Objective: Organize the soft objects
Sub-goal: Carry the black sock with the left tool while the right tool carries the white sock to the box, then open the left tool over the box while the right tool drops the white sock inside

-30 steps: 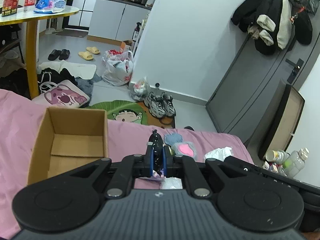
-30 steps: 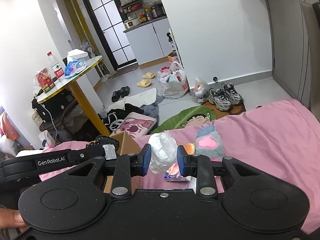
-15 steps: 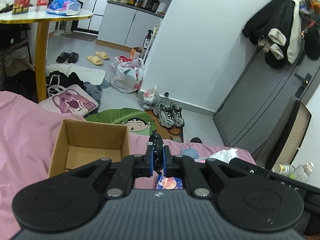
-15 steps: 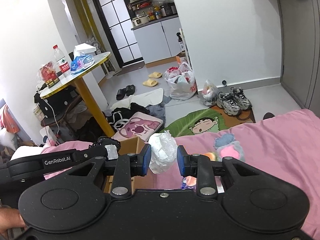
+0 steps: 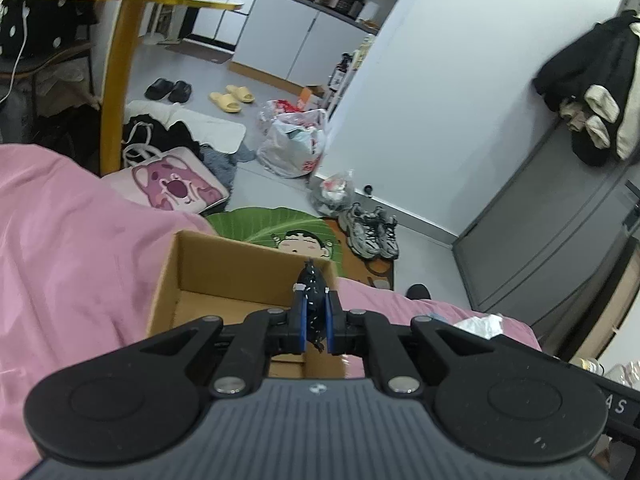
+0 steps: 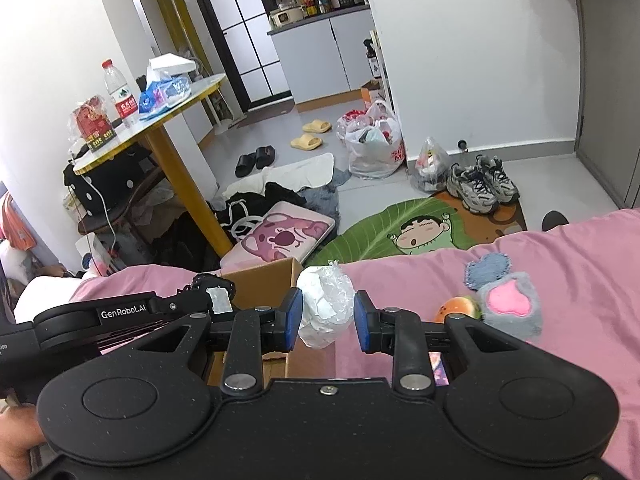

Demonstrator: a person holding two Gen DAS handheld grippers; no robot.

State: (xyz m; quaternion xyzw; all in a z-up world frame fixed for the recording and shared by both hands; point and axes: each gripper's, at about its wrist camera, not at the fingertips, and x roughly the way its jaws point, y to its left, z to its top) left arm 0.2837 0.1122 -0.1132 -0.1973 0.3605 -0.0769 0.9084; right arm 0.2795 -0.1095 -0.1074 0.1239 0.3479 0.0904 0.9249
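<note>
1. Left wrist view: the left gripper (image 5: 315, 320) sits at lower centre of the frame, its blue-padded fingers (image 5: 301, 326) clamped on a small black soft object (image 5: 310, 282) that sticks up above the tips
2. Left wrist view: the cardboard box (image 5: 224, 268) stands open on the pink bed (image 5: 68, 248), directly behind the gripper in the centre of the frame; the held black object appears over its right-hand part
3. Left wrist view: a crumpled white wad (image 5: 482, 324) lies on the bed at right of centre
4. Right wrist view: the right gripper (image 6: 327, 322) occupies lower centre, its fingers (image 6: 293, 320) closed against both sides of a white crumpled plastic bundle (image 6: 326, 308)
5. Right wrist view: the box (image 6: 268, 276) shows just left of the bundle, with the left gripper (image 6: 208, 298) at its near left edge
6. Right wrist view: a grey plush with pink heart (image 6: 510, 310), a blue heart patch (image 6: 488, 270) and an orange toy (image 6: 458, 308) lie together on the bed (image 6: 580, 264) at right of centre
</note>
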